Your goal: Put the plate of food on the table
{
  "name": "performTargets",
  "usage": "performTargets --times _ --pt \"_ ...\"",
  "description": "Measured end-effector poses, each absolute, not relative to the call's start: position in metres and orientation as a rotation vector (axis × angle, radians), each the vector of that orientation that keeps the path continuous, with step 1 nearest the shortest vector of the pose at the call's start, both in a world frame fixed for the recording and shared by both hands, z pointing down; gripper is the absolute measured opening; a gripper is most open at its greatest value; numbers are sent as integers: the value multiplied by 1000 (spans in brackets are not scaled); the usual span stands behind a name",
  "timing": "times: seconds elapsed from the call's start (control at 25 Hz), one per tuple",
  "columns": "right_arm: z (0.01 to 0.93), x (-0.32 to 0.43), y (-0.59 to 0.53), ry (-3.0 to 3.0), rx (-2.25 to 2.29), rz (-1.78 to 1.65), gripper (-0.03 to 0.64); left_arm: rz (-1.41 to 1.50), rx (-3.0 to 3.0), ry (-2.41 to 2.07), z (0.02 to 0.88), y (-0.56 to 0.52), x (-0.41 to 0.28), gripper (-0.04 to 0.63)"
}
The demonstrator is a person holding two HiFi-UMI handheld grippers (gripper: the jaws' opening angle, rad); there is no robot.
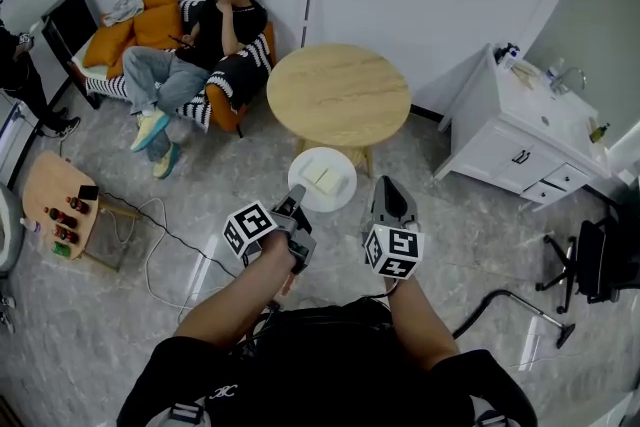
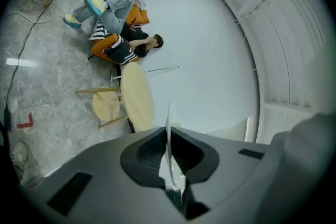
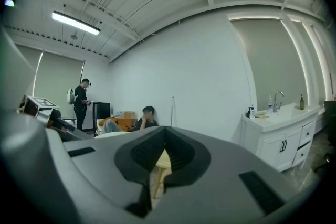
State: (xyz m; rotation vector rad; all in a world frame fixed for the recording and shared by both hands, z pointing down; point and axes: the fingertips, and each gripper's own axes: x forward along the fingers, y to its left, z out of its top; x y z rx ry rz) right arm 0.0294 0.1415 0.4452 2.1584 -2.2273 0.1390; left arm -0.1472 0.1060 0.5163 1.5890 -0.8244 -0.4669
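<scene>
A white plate [image 1: 322, 179] carrying pale yellow food slices hangs above the floor, just short of the round wooden table [image 1: 338, 93]. My left gripper [image 1: 297, 201] is shut on the plate's near rim. In the left gripper view the plate [image 2: 169, 136] shows edge-on, pinched between the dark pads, and the table [image 2: 137, 96] lies beyond it. My right gripper [image 1: 390, 197] hovers to the right of the plate, apart from it. Its jaws are shut with nothing between them [image 3: 164, 134]. The table's top is bare.
A person [image 1: 205, 45] sits on an orange sofa [image 1: 150, 30] behind the table on the left. A white sink cabinet [image 1: 525, 130] stands at the right, with an office chair [image 1: 590, 260] nearer. A low side table [image 1: 60, 205] and a floor cable [image 1: 165, 235] lie at the left.
</scene>
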Motion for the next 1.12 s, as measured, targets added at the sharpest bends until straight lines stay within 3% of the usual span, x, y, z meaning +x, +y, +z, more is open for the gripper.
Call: performTargets --times 0.68,1.12 --pt "448 20 126 -2232 2180 127 8 -445 1593 -814 524 91 -158 21" --pt "448 42 61 -2247 2128 77 8 -452 1596 -823 524 32 -137 21"
